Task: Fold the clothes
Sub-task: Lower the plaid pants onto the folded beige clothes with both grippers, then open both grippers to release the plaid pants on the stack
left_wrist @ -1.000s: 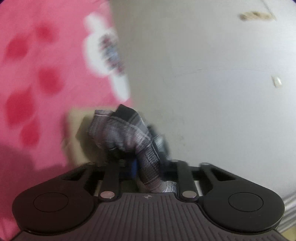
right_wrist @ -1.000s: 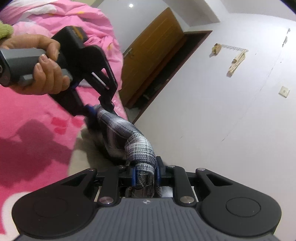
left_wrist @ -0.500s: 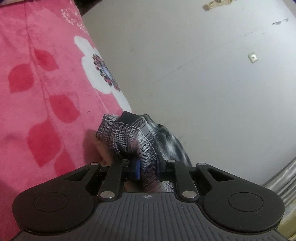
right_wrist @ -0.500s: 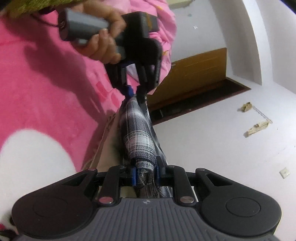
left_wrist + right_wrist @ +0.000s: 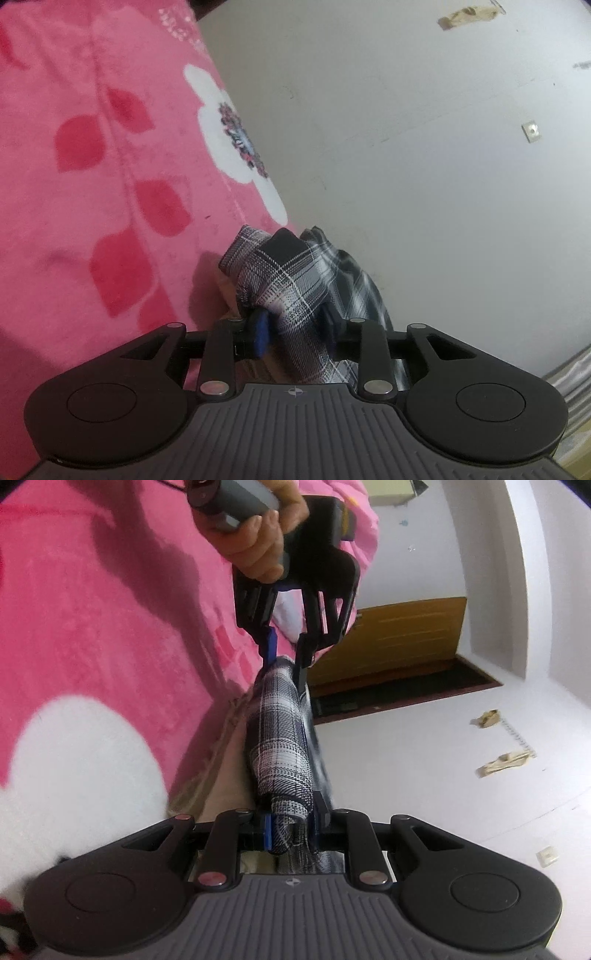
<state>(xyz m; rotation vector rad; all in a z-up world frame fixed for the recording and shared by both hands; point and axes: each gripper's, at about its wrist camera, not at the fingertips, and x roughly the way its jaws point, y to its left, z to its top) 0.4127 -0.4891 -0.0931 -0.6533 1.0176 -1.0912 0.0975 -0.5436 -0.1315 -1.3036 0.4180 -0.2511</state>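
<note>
We stretch the plaid garment between both claws along the edge of the pink blanket; the right gripper clamps one bunched end, while the left gripper is opening around the other. It looks light, limp, slippery; best pinched at hems or corners.

plaid garment stretched between both tools, blanket alongside.

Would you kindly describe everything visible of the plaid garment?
The plaid garment is soft woven cloth, checked black, grey and white, bunched into a long roll. It stretches between the right tongs, clamped on one end, and the left tongs, whose jaws are opening around the other. It lies along the pink blanket's edge.
</note>
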